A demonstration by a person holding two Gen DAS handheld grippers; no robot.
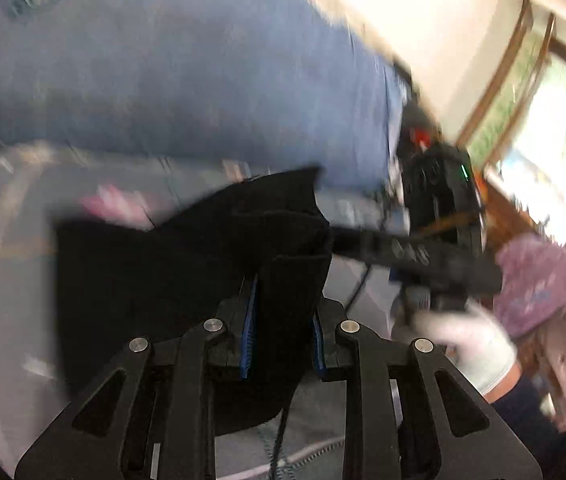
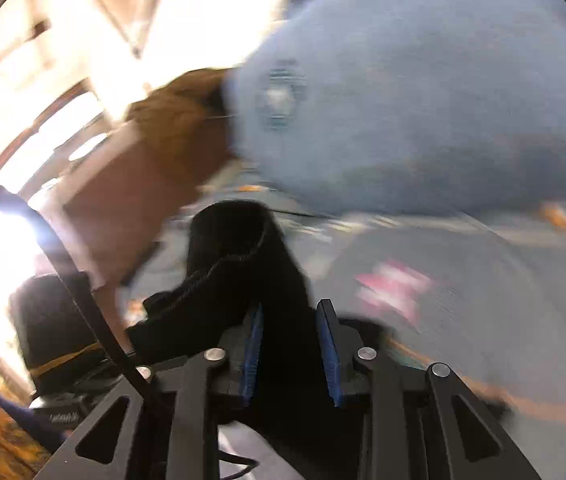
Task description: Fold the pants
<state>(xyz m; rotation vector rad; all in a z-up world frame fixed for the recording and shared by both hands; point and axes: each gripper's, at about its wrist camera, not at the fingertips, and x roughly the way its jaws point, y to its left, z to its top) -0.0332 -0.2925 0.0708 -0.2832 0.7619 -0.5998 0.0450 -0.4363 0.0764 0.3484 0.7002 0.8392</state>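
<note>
Motion blur smears the large pale blue padded cushion (image 1: 187, 76) at the far side and the grey patterned cloth surface (image 2: 463, 320) under it, so the pink shape (image 2: 393, 290) printed there cannot be read. The black fabric pants (image 1: 283, 280) hide the near parts of the left gripper's blue ribbed pads (image 1: 249, 332). The white-gloved hand (image 1: 471, 340) at the right is blurred and cut off by the dark lens rim.

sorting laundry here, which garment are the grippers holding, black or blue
The black pants, clamped in both grippers; the blue garment lies untouched behind them.
</note>
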